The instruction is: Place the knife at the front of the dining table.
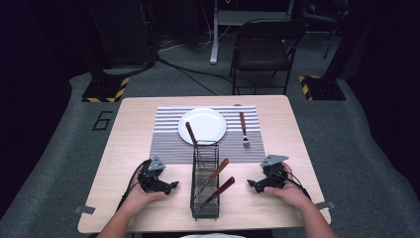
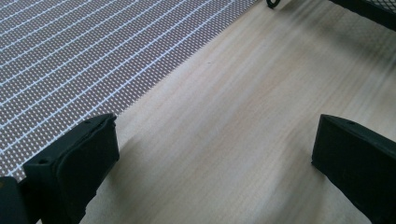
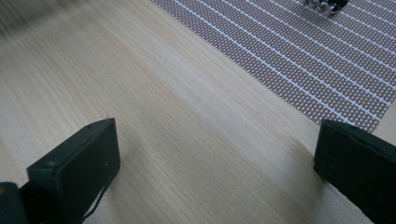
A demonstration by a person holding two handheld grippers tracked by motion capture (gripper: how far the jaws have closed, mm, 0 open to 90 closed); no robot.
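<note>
- Left gripper sat released on the counter, wire caddy just right of it
- Right gripper gaped wide too, caddy on its left

Light wooden table, and on it a striped mat at the far middle, with a black wire caddy nearer, its far end reaching the mat's near edge.

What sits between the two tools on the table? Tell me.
A black wire caddy stands between the left tool and right tool, holding three wooden-handled utensils; the high view shows it.
</note>
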